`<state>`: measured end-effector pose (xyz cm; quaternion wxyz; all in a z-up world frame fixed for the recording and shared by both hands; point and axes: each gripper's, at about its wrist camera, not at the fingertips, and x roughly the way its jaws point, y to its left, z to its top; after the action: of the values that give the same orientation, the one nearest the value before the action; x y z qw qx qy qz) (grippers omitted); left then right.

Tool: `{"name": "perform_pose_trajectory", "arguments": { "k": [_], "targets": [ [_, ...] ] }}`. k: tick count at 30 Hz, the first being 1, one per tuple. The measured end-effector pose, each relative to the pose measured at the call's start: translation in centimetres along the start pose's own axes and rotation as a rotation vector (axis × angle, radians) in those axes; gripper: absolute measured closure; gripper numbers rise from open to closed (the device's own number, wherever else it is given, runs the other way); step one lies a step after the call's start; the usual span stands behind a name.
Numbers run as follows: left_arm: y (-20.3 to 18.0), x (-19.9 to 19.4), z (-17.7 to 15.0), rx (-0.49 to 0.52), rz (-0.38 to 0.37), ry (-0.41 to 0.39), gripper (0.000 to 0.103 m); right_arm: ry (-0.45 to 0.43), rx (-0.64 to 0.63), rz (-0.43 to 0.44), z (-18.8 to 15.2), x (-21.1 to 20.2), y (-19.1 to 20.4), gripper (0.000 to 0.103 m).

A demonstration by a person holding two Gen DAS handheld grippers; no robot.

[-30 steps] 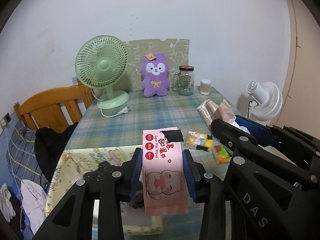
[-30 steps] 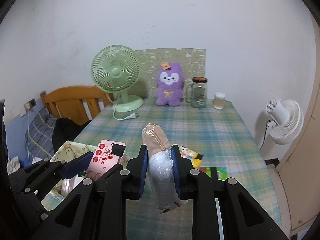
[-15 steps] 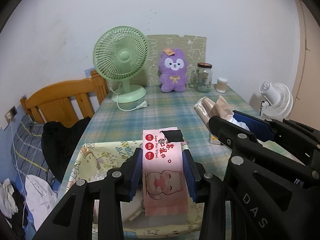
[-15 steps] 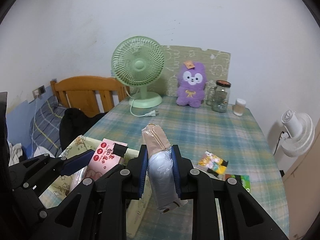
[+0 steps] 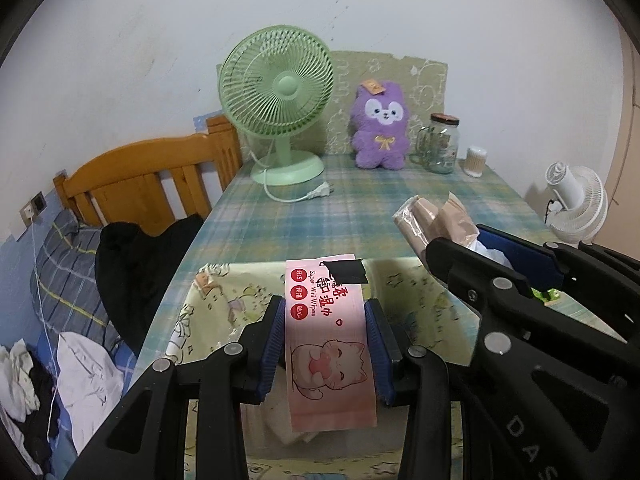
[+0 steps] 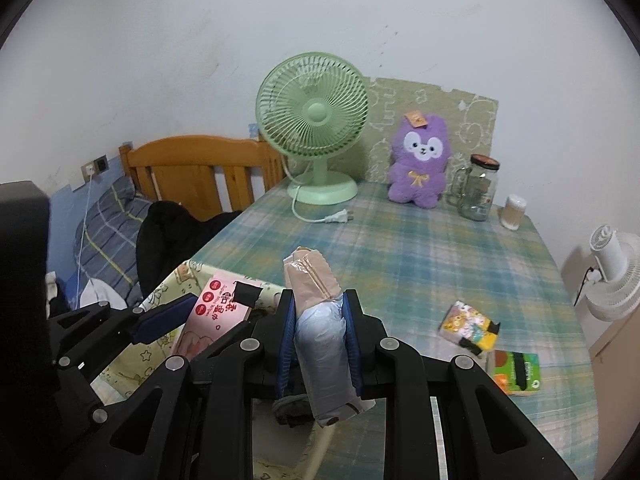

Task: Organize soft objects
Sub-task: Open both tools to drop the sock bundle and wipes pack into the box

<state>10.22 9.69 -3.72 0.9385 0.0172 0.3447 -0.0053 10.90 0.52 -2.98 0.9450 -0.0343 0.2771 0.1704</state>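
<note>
The left gripper (image 5: 325, 344) is clamping a pink wet-wipes pack (image 5: 329, 344) between its blue pads (image 5: 272, 346), the pack standing lengthwise along the fingers and jutting past the tips. The right gripper (image 6: 319, 344) is pinching a tissue pack (image 6: 320, 332) tightly, its beige end poking forward beyond the fingertips and its clear-wrapped end hanging below them. Both packs are hovering above a yellow cartoon-print fabric bin (image 5: 416, 292), which is lying just under and ahead of the left fingertips and to the left of the right ones.

To do this step well, the person is probably best lowering each pack until it is sitting inside the bin's walls before letting the fingers part, one hand at a time so the two grippers, now side by side, are not bumping. The soft walls are likely giving way under pressure, so coming straight down is safer than pushing sideways.

Counting: two grippers, two held packs, one bin. Two small packets are waiting on the checked tablecloth (image 6: 420, 248) to the right of the right fingers: a yellow one (image 6: 470, 322) and a green-and-orange one (image 6: 516, 372). Far ahead of the fingers are one purple plush (image 6: 418, 168), one green fan (image 6: 314, 120), one glass jar (image 6: 478, 188) and one small container (image 6: 512, 212).
</note>
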Motion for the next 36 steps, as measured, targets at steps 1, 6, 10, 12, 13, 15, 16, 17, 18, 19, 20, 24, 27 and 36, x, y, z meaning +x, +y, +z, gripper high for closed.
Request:
{"name": "perform_pose_trajectory", "arguments": {
  "k": [1,6,10,12,13,15,16,17,18,19,20,24,27,36],
  "targets": [
    [0.3,0.2,-0.2,-0.006,0.001,0.008,0.062,0.010,-0.005,0.006,-0.1,0.3,0.2,0.077],
    [1.3,1.1,-1.0,-0.035,0.019,0.030,0.061,0.036,-0.021,0.019,-0.5,1.4,1.1,0.077],
    [2.0,1.7,-1.9,-0.042,0.051,0.055,0.061,0.062,-0.026,0.036,-0.9,2.3,1.9,0.077],
    [2.4,2.0,-2.2,-0.049,0.056,0.071,0.061,0.080,-0.026,0.046,-1.2,2.9,2.2,0.077],
    [2.6,2.0,-2.4,-0.053,0.061,0.077,0.057,0.086,-0.025,0.052,-1.3,3.0,2.3,0.077],
    [3.0,2.1,-2.6,-0.066,0.070,0.086,0.049,0.094,-0.023,0.065,-1.4,3.3,2.6,0.077],
    [3.2,2.0,-2.6,-0.071,0.074,0.087,0.046,0.096,-0.025,0.073,-1.5,3.5,2.9,0.077],
    [3.4,1.9,-2.6,-0.076,0.080,0.084,0.043,0.097,-0.027,0.078,-1.5,3.5,3.1,0.077],
    [3.6,1.8,-2.6,-0.079,0.084,0.081,0.042,0.097,-0.032,0.084,-1.5,3.6,3.4,0.077],
    [3.8,1.7,-2.6,-0.082,0.087,0.078,0.038,0.097,-0.035,0.089,-1.5,3.8,3.5,0.077],
    [3.9,1.8,-2.6,-0.088,0.091,0.075,0.036,0.098,-0.039,0.094,-1.5,4.0,3.7,0.077],
    [4.3,2.1,-2.6,-0.099,0.091,0.083,0.035,0.121,-0.039,0.113,-1.4,5.3,3.9,0.077],
    [4.5,2.3,-2.4,-0.101,0.082,0.087,0.034,0.132,-0.033,0.124,-1.3,5.9,3.9,0.077],
    [4.2,2.9,-2.4,-0.102,0.069,0.089,0.030,0.134,-0.043,0.077,-1.3,6.3,3.6,0.050]
  ]
}}
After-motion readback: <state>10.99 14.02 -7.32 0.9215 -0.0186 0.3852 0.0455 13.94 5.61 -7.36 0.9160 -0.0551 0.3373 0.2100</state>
